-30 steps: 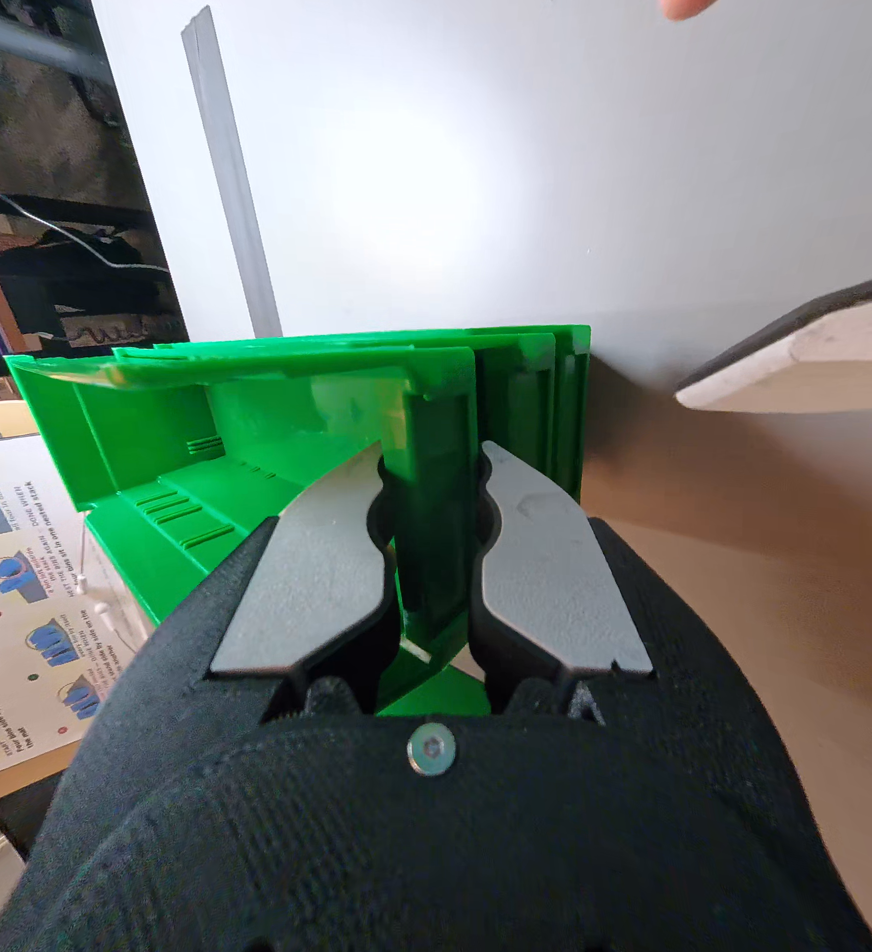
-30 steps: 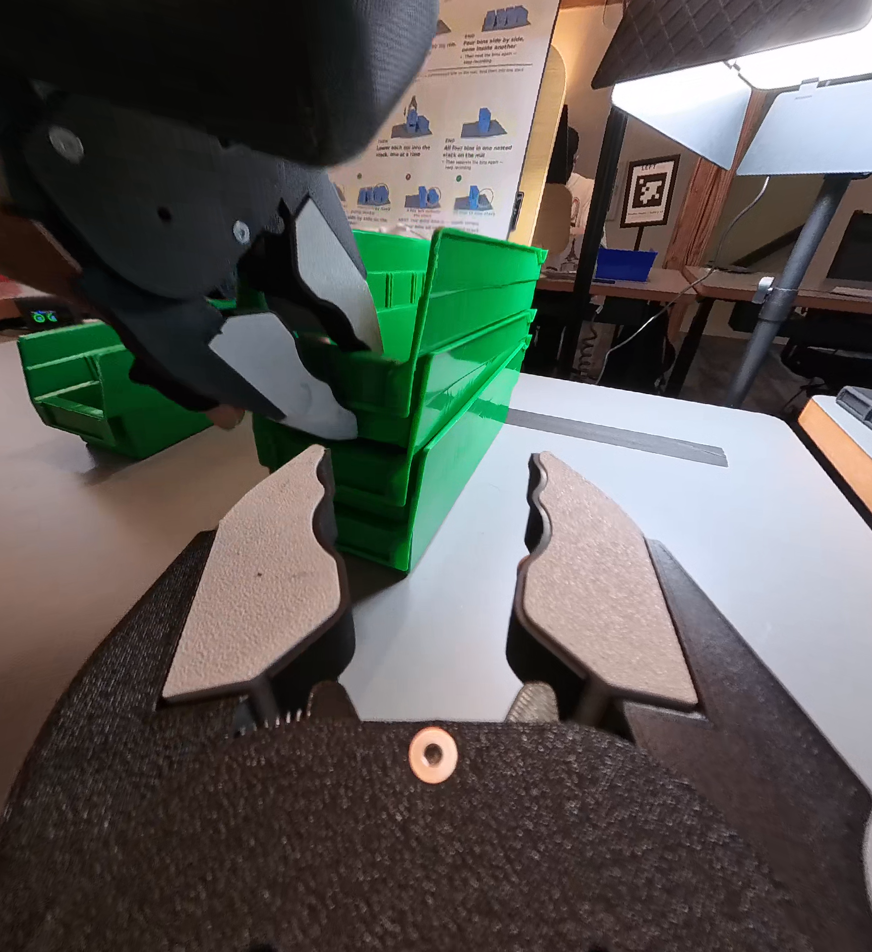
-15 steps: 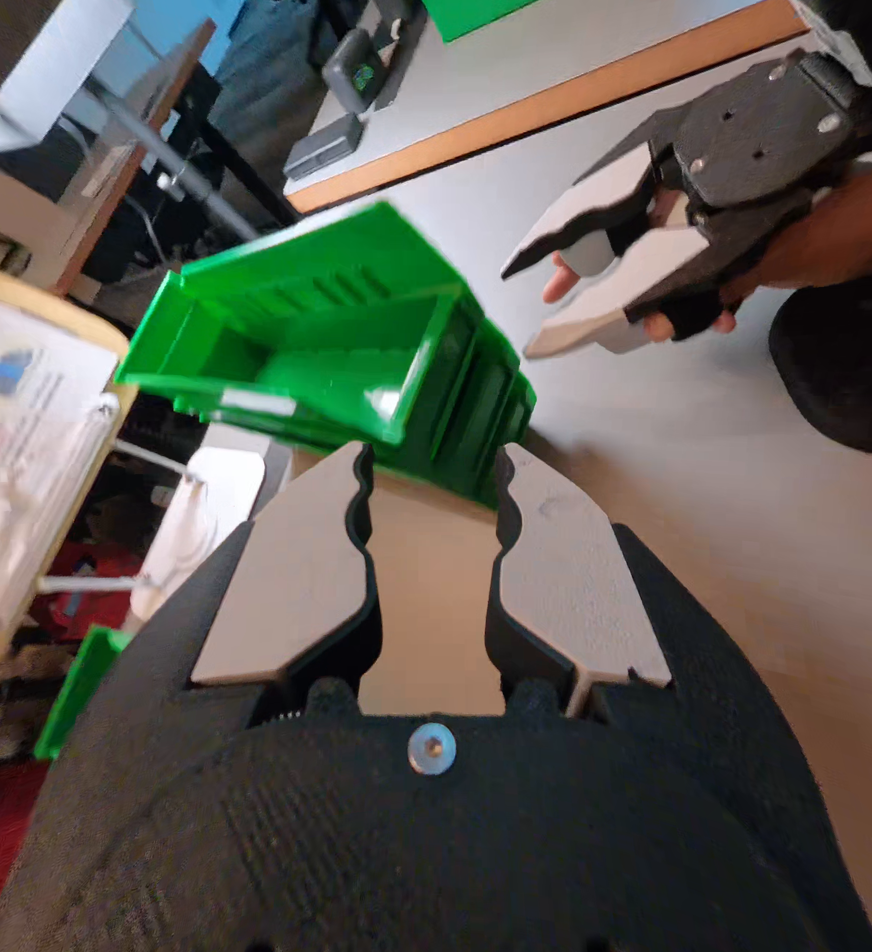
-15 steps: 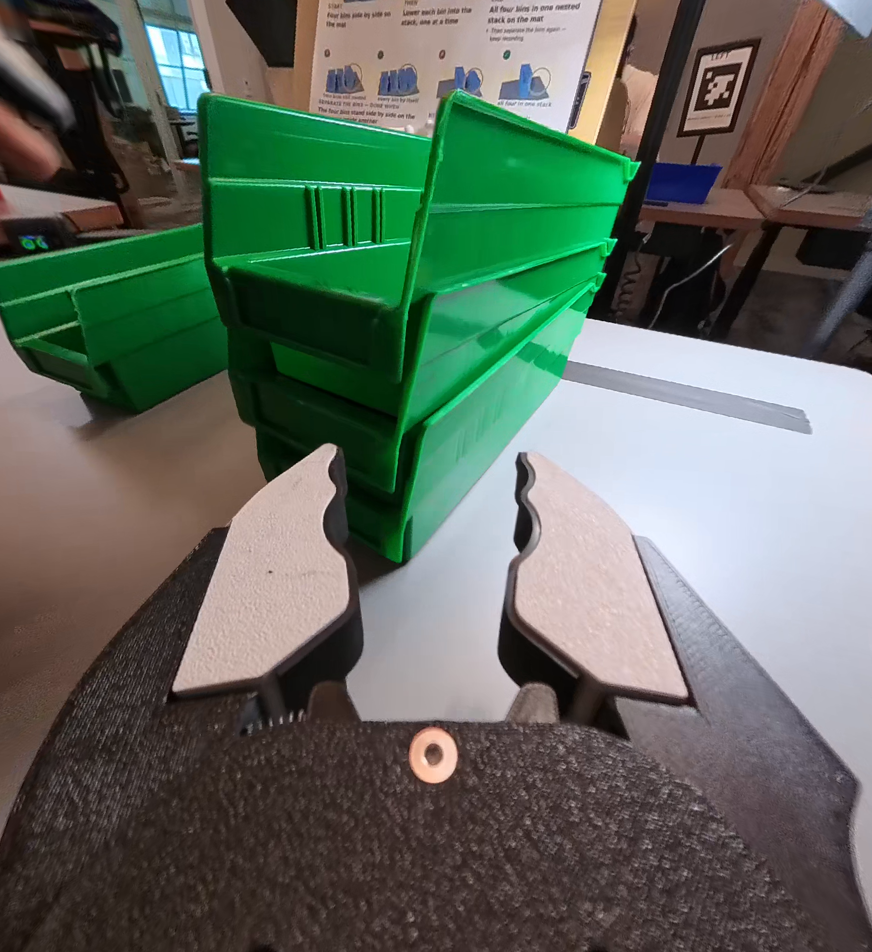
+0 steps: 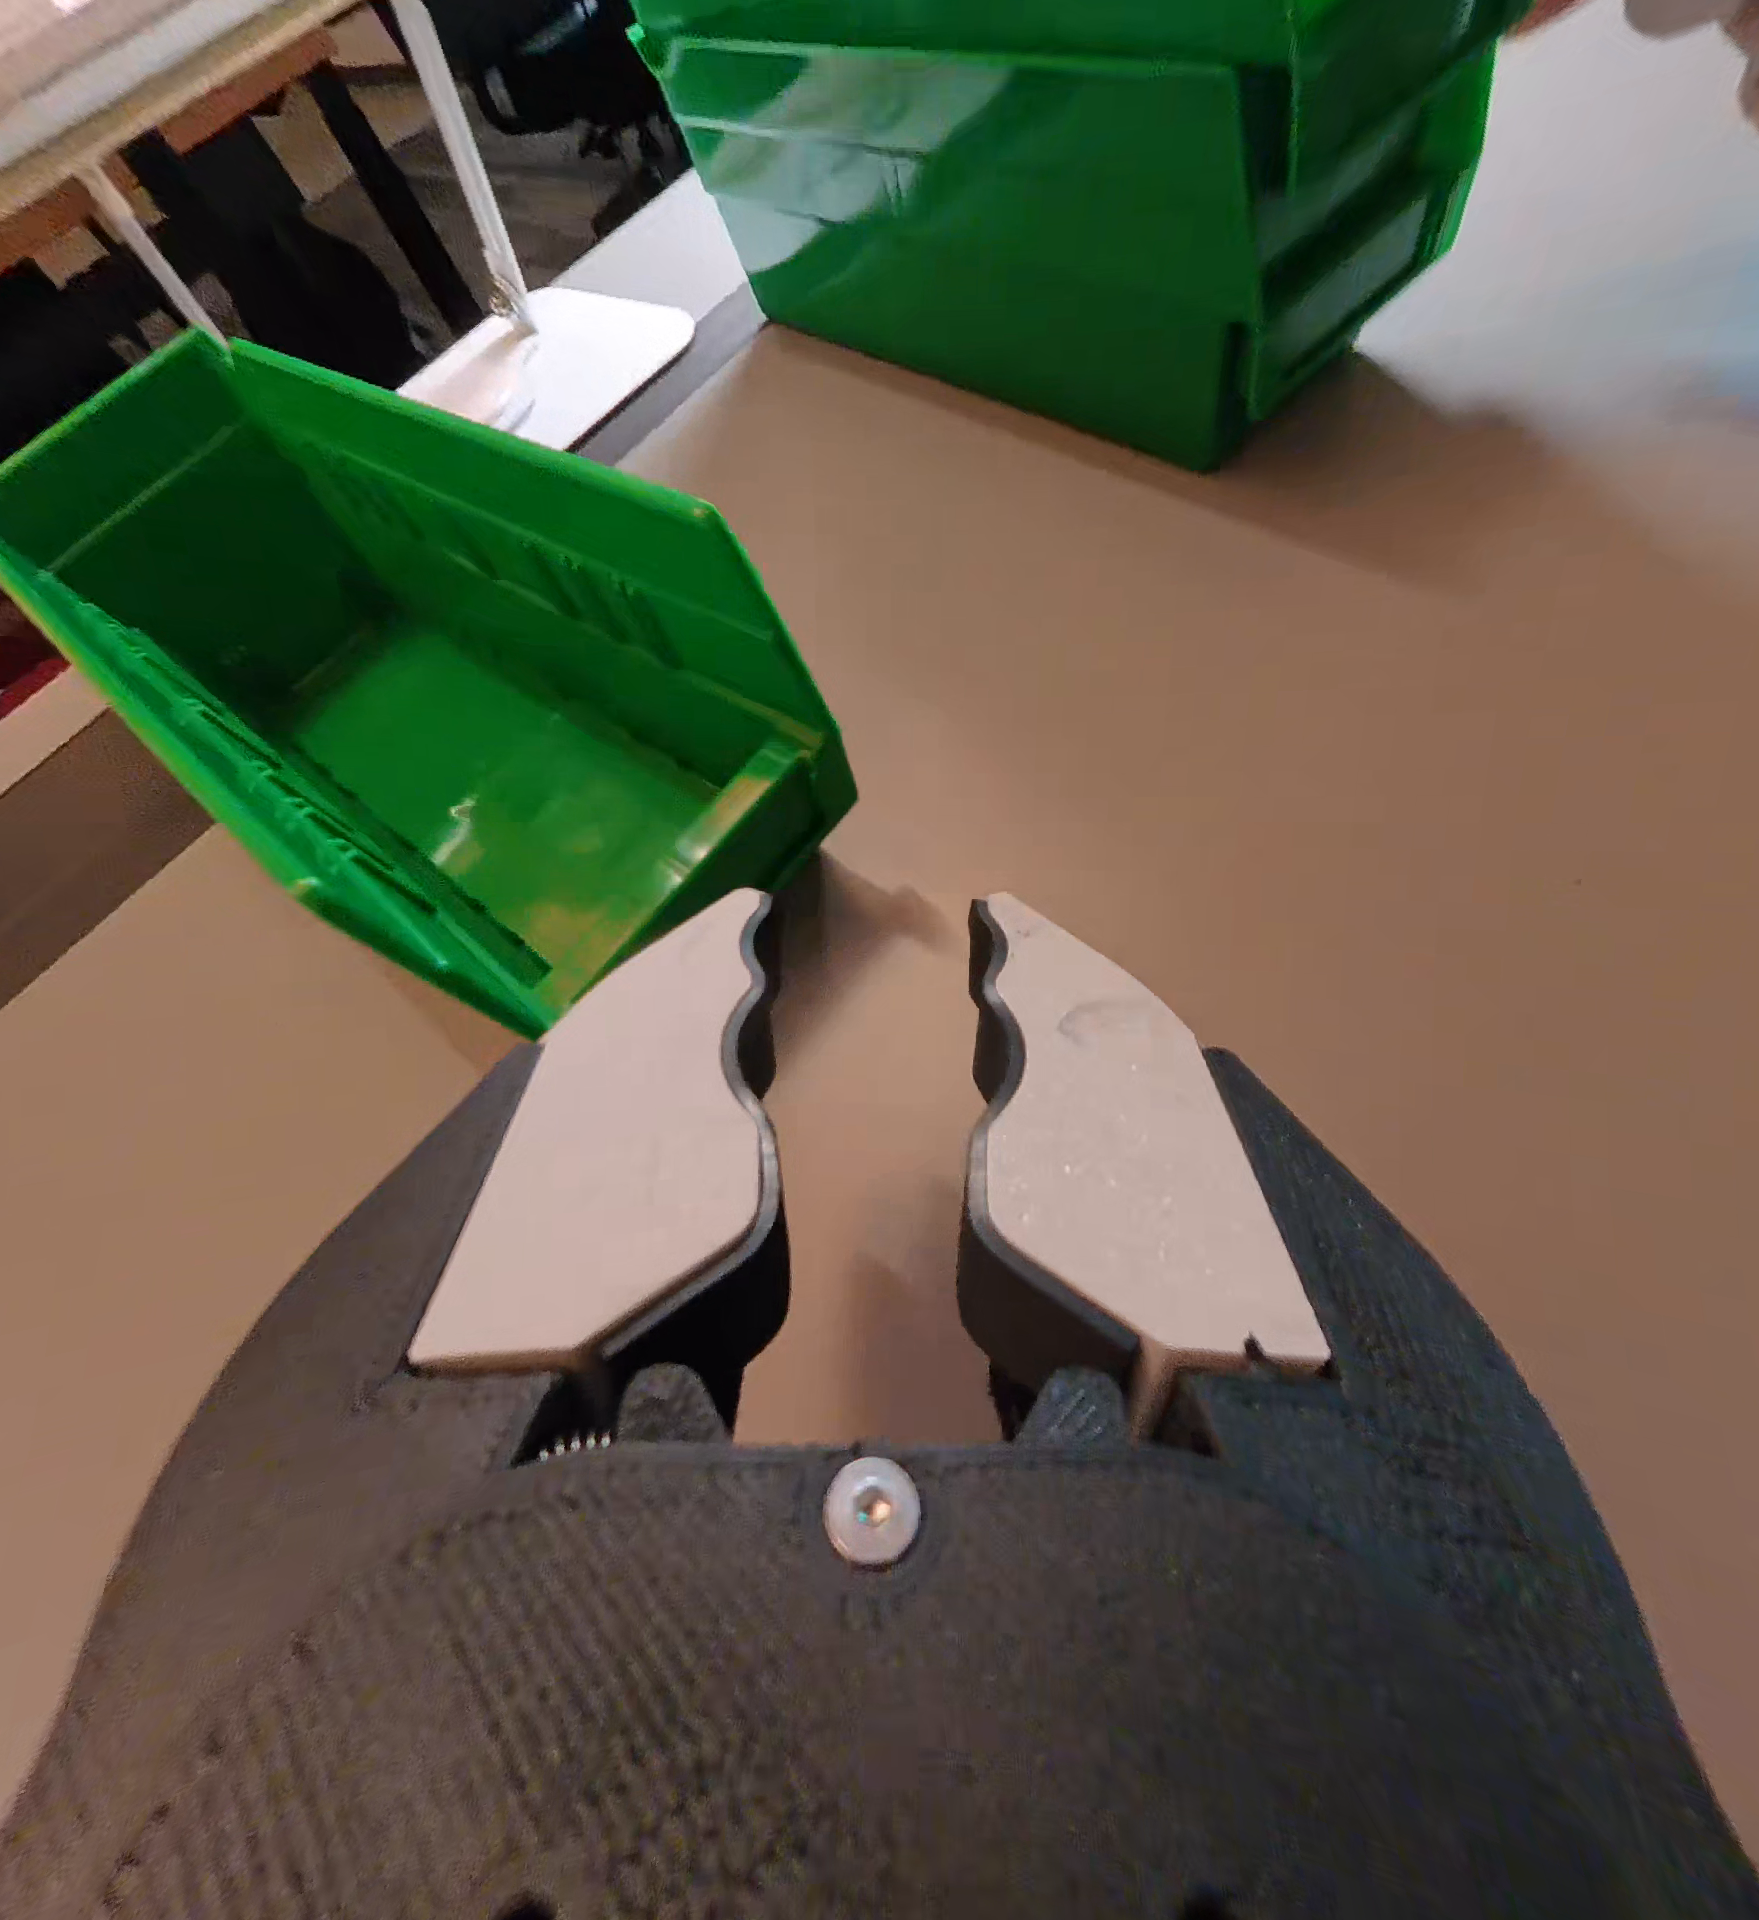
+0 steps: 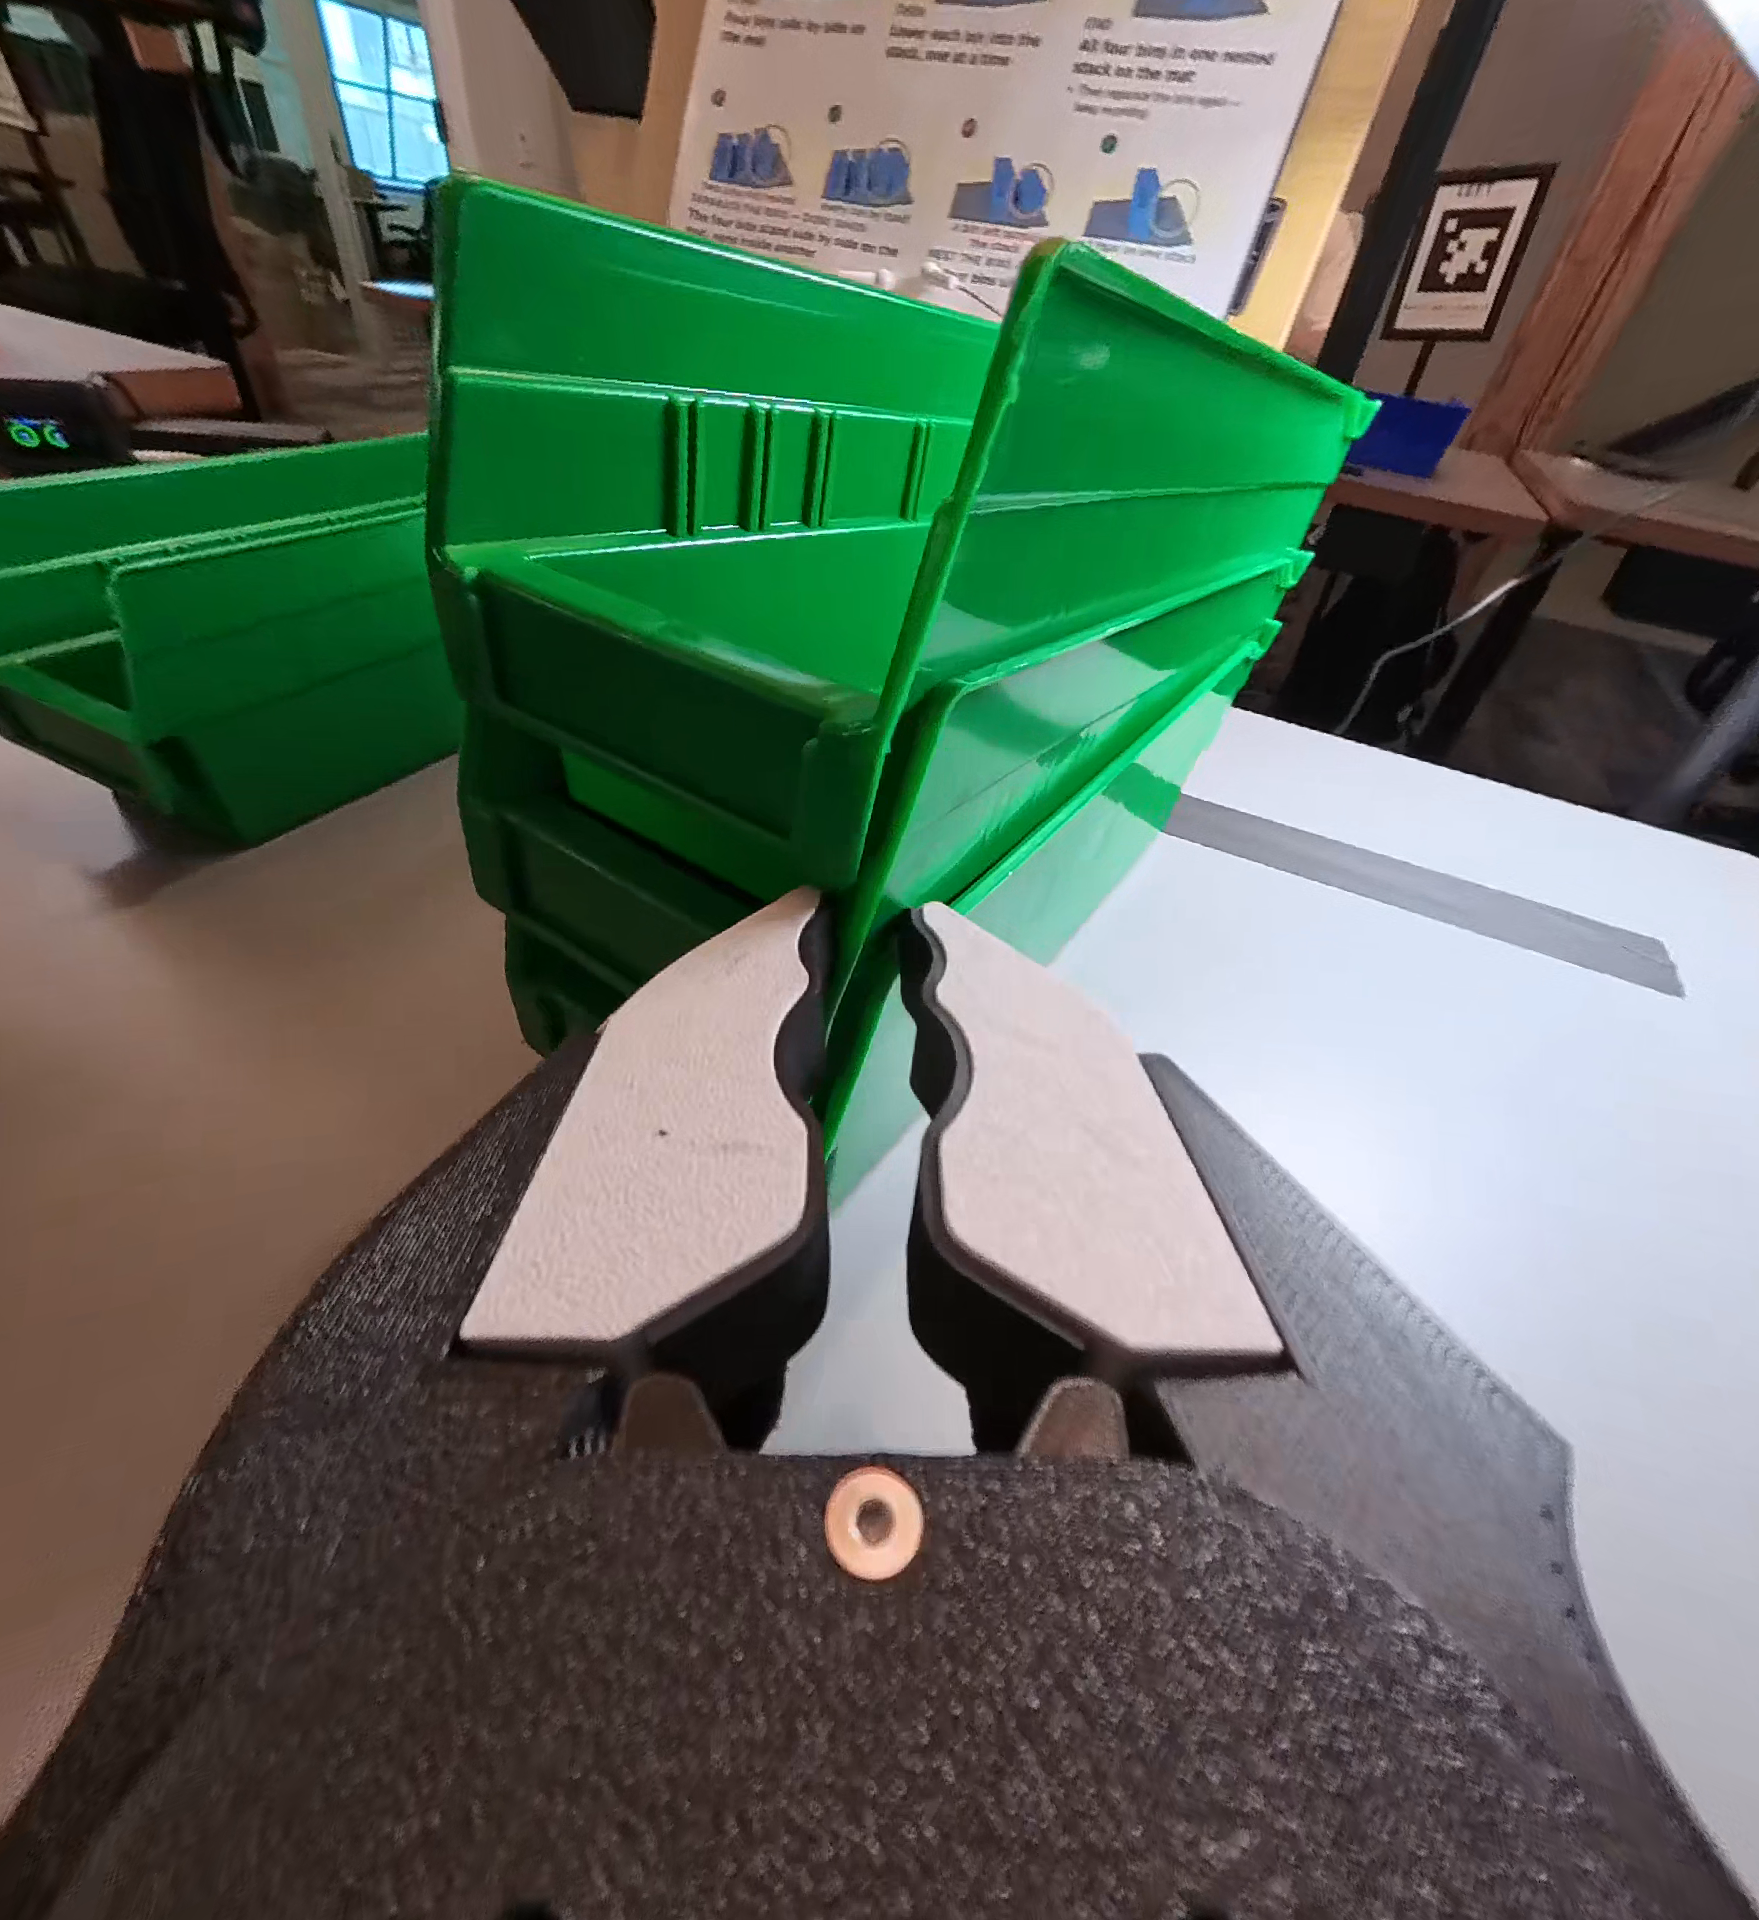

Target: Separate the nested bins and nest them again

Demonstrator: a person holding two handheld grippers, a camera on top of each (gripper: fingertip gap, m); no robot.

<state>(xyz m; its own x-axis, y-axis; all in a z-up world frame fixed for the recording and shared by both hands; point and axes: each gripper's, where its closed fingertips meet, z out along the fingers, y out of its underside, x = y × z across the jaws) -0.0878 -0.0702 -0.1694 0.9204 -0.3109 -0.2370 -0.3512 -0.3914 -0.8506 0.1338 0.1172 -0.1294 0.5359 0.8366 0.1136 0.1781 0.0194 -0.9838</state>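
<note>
Right gripper: clamped on the near corner wall of the top bin in the stack of nested green plastic bins.
Left gripper: open, empty, above the tan surface.
Single green plastic bin: just beside its left fingertip.
Poster: behind the stack.

The left gripper points down and forward over the table, its two grey fingers spread apart with bare surface showing between them and nothing held. The left fingertip sits just beside the corner of a single bin. The right gripper reaches forward at a low angle, its fingers drawn close together and pinching the side wall of the top bin at its near corner.
</note>
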